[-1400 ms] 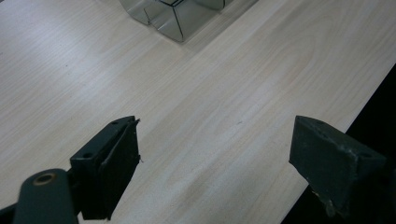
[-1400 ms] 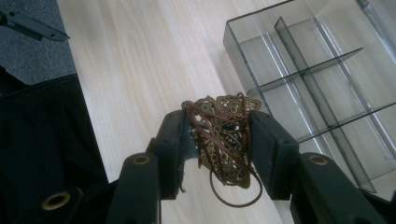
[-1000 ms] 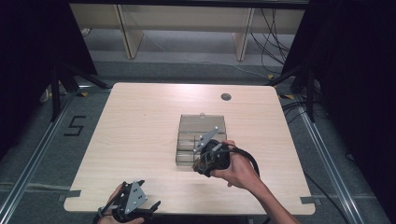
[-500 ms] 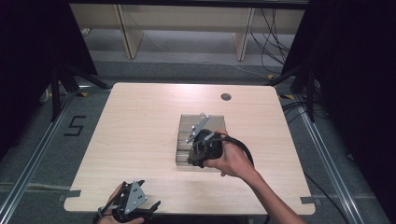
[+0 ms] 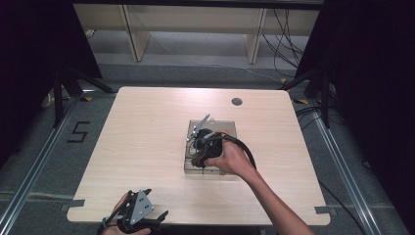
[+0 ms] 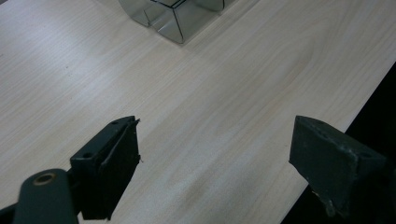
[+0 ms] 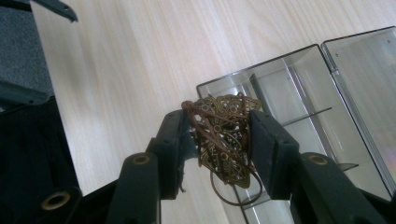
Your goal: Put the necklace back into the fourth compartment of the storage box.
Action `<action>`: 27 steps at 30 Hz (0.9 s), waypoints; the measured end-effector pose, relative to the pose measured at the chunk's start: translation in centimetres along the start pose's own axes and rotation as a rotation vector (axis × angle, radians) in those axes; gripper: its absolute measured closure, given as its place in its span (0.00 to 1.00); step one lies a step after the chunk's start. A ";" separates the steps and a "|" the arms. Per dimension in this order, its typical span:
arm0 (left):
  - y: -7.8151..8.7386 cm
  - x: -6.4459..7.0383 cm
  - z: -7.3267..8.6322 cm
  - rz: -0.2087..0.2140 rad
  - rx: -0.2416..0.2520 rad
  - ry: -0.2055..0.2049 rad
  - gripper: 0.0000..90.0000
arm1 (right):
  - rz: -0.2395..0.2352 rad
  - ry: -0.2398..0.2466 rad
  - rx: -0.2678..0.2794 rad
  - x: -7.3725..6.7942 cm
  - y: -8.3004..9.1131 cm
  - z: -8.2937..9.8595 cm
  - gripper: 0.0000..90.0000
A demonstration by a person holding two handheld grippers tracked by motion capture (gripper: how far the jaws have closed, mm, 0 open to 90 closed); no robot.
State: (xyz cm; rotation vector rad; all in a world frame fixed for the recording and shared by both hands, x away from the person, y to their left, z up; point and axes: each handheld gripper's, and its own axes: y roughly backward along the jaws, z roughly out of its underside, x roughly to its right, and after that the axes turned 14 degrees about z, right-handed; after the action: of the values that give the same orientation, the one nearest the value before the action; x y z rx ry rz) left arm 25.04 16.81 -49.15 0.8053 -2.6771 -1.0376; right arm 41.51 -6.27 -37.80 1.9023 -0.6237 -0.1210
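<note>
A clear plastic compartment box (image 5: 227,128) lies open near the middle of the table, its lid hinged to one side. My right gripper (image 7: 219,135) is shut on a bronze filigree pendant on a brown cord (image 7: 223,137) and holds it just above the box's divided compartments (image 7: 299,107). In the high view the right gripper (image 5: 201,155) sits over the box's near left part. My left gripper (image 5: 139,216) rests at the table's front edge, far from the box. Its jaws stand wide open over bare wood (image 6: 215,158), and a corner of the box (image 6: 173,18) shows ahead.
The wooden table (image 5: 147,137) has a round cable hole (image 5: 237,102) at the back right. A black cable (image 5: 247,152) trails from the right gripper. Dark floor and metal rails surround the table, with shelving legs behind it.
My right gripper has moved left and forward over the box with the pendant in it. The left gripper has stayed at the front edge.
</note>
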 end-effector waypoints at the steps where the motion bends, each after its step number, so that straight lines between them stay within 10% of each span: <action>1: 0.0 0.0 0.0 -0.002 -0.002 -0.004 0.17 | 0.000 -0.005 -0.003 0.1 -0.2 -0.1 0.65; 27: -0.2 0.1 0.0 -0.009 0.032 0.022 0.17 | -0.029 -0.059 -0.082 1.1 -6.4 -1.3 0.65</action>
State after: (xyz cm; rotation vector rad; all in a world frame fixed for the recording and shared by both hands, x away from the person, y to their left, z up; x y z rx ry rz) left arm 25.05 16.67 -49.33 0.8303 -2.6806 -0.9835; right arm 45.23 -3.93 -42.71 1.8339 -0.6216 -0.2184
